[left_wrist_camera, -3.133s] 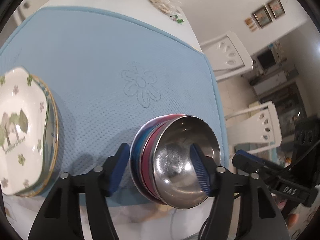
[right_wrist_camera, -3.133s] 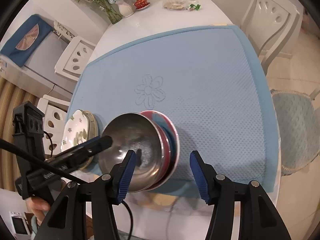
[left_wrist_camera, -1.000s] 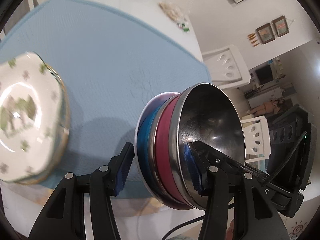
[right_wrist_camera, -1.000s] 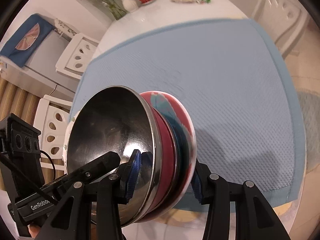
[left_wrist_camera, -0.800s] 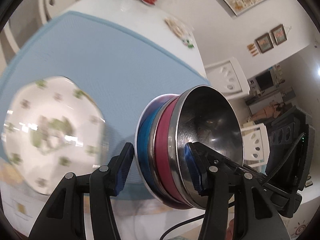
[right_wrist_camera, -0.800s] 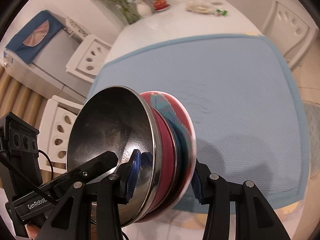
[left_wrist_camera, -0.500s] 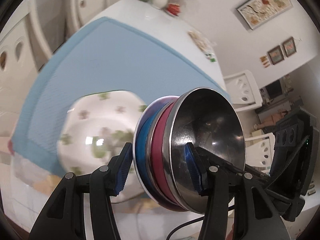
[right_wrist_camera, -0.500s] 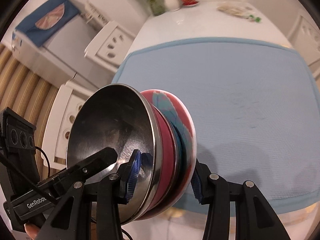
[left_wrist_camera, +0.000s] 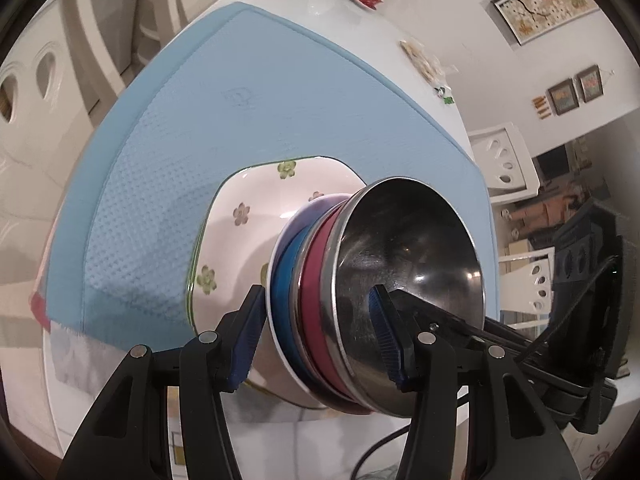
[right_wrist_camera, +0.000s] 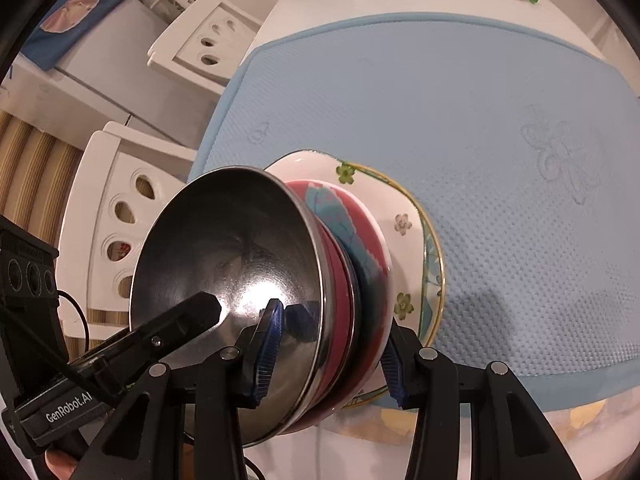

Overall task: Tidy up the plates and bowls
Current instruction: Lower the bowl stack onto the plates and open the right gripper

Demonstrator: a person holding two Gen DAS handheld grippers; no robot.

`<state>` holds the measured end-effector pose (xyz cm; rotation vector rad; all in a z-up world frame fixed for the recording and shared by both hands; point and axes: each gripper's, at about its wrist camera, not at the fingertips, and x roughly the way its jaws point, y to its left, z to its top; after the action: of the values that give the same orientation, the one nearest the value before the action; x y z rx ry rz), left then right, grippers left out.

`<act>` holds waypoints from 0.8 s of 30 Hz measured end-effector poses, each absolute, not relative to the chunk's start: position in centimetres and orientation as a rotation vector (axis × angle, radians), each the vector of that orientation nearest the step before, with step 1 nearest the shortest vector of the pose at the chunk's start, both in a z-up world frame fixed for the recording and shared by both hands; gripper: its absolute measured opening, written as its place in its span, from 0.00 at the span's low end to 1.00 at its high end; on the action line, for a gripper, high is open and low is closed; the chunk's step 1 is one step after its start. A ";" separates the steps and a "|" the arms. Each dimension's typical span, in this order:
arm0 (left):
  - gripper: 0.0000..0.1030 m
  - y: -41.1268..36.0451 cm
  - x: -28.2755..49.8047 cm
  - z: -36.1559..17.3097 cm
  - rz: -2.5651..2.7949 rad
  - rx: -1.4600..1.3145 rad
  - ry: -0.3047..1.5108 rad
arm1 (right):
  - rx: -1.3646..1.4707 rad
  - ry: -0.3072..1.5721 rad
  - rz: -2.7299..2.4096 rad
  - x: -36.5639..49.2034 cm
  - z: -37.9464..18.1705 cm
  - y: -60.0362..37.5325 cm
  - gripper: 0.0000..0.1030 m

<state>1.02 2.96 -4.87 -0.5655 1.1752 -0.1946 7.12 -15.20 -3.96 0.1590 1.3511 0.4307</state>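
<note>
**Left wrist view: bowl stack carried over the plates**

Both tongs — left tongs, right tongs — clamp opposite rims of the bowl stack, steel bowl uppermost. Rigid, slick, fairly heavy; rims suit best. Three seconds ago it sat on the blue mat; now it hangs above the flowered plates.

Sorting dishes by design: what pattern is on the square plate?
White with small green flowers on the square plate; left wrist view shows it best.
</note>
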 end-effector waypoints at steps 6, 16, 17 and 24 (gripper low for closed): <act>0.47 4.0 2.0 -5.1 -0.211 -0.546 1.164 | 0.141 1.322 0.400 7.7 -4.0 -14.4 0.43; 0.47 5.4 0.7 -2.3 -0.188 -0.477 1.066 | 0.186 1.306 0.396 7.3 -3.3 -15.6 0.43; 0.47 5.5 0.5 -1.8 -0.182 -0.466 1.055 | 0.193 1.304 0.393 7.1 -3.2 -15.9 0.43; 0.47 3.6 -0.7 1.7 -0.095 -0.295 0.984 | 0.203 1.246 0.385 4.9 -0.8 -17.6 0.45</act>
<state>-0.70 3.65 1.67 -0.2952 0.9844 -0.0955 4.93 -17.61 -0.83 0.2031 1.2462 0.3853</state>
